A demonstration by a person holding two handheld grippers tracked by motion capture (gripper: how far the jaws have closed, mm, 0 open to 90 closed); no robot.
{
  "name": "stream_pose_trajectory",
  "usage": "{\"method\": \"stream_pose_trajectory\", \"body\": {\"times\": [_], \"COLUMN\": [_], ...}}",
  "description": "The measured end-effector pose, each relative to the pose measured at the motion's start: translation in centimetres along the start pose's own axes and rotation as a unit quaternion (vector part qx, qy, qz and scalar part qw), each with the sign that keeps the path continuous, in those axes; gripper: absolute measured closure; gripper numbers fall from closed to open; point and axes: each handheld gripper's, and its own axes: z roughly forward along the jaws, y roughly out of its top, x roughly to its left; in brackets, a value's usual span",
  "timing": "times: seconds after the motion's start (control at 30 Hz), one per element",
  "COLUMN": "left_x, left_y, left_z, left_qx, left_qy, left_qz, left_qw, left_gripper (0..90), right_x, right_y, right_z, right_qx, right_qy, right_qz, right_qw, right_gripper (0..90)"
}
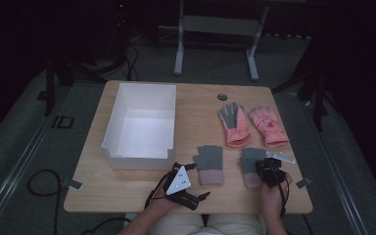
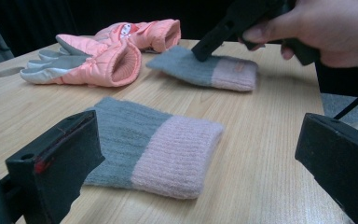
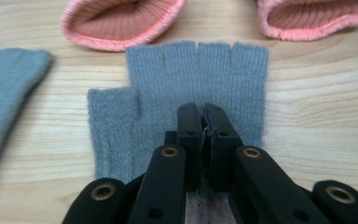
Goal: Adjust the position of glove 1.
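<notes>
Knit fingerless glove (image 3: 200,79), grey ribbed wool with pink cuff, flat on woodgrain desk (image 1: 200,103); right gripper (image 3: 204,122) jaws clenched, pinching its fabric. Left gripper (image 2: 200,154) jaws released, wide, framing matching glove (image 2: 154,144).

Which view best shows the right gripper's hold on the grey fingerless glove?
The right gripper view: the right gripper has its jaws shut, pinching a fold of the grey fingerless glove. In the left gripper view it meets that glove from the side, farther off. In the high view, the hand hides the pinch.
</notes>
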Motion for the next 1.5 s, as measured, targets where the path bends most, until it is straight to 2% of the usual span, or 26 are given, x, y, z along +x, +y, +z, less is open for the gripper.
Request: {"method": "stream_pose_trajectory", "body": {"times": [0.17,0.33,0.47,0.53,0.57,0.6,0.67,0.73,0.77,0.8,0.83,0.9,1.0,1.17,1.2,1.3,1.33,1.4,1.43,1.5], "left_x": [0.0,0.0,0.0,0.0,0.0,0.0,0.0,0.0,0.0,0.0,0.0,0.0,0.0,0.0,0.0,0.0,0.0,0.0,0.0,0.1], "left_y": [0.0,0.0,0.0,0.0,0.0,0.0,0.0,0.0,0.0,0.0,0.0,0.0,0.0,0.0,0.0,0.0,0.0,0.0,0.0,0.0], "left_z": [0.0,0.0,0.0,0.0,0.0,0.0,0.1,0.0,0.0,0.0,0.0,0.1,0.1,0.0,0.1,0.1,0.0,0.0,0.0,0.0], "left_qx": [0.0,0.0,0.001,0.001,0.001,0.001,0.001,-0.001,-0.001,-0.001,0.001,0.002,0.001,0.0,0.001,0.0,-0.001,0.0,0.0,0.0], "left_qy": [-0.001,-0.001,-0.002,-0.003,-0.003,-0.004,-0.004,-0.004,-0.004,-0.005,-0.005,-0.005,-0.006,-0.004,-0.004,-0.004,-0.005,-0.005,-0.005,-0.005], "left_qz": [0.0,-0.001,0.001,0.001,0.001,0.001,0.0,0.001,0.001,0.002,0.003,0.003,-0.001,0.0,0.0,-0.001,-0.001,-0.001,-0.001,-0.001], "left_qw": [1.0,1.0,1.0,1.0,1.0,1.0,1.0,1.0,1.0,1.0,1.0,1.0,1.0,1.0,1.0,1.0,1.0,1.0,1.0,1.0], "left_gripper": [0.0,0.0,0.0,0.0,0.0,0.0,0.0,0.0,0.0,0.0,0.0,0.0,0.0,0.0,0.0,0.0,0.0,0.0,0.0,0.0], "right_x": [0.0,-0.1,-0.4,-0.9,-0.9,-1.3,-1.8,-2.3,-2.6,-2.6,-2.8,-3.1,-3.2,-3.2,-3.2,-3.1,-3.1,-2.7,-2.7,-2.3], "right_y": [-0.3,-0.3,0.2,0.8,0.8,1.3,1.9,2.3,2.4,2.4,2.5,2.6,2.3,1.7,1.2,1.0,0.9,0.7,0.7,0.7], "right_z": [0.9,1.0,0.7,0.4,0.4,0.1,-0.2,-0.3,-0.3,-0.3,-0.3,-0.3,0.1,0.8,1.2,1.2,1.2,1.2,1.2,1.1], "right_qx": [-0.002,-0.001,0.004,0.004,0.004,0.002,0.004,0.003,0.004,0.004,0.005,0.01,0.017,0.031,0.037,0.029,0.026,0.025,0.025,0.03], "right_qy": [-0.015,-0.012,0.008,0.029,0.029,0.042,0.072,0.087,0.098,0.098,0.1,0.114,0.116,0.111,0.106,0.104,0.104,0.098,0.098,0.085], "right_qz": [0.001,-0.002,-0.016,-0.041,-0.041,-0.083,-0.116,-0.15,-0.157,-0.157,-0.164,-0.176,-0.193,-0.202,-0.21,-0.218,-0.218,-0.211,-0.211,-0.205], "right_qw": [0.9999,0.9999,0.9998,0.9987,0.9987,0.9957,0.9906,0.9848,0.9827,0.9827,0.9813,0.9777,0.9742,0.9726,0.9713,0.97,0.9702,0.9723,0.9723,0.9746], "right_gripper": [84.6,82.2,72.7,68.7,68.7,67.0,65.8,64.4,63.8,63.8,63.4,62.1,61.0,60.3,59.4,61.5,64.4,75.8,75.8,82.3]}}
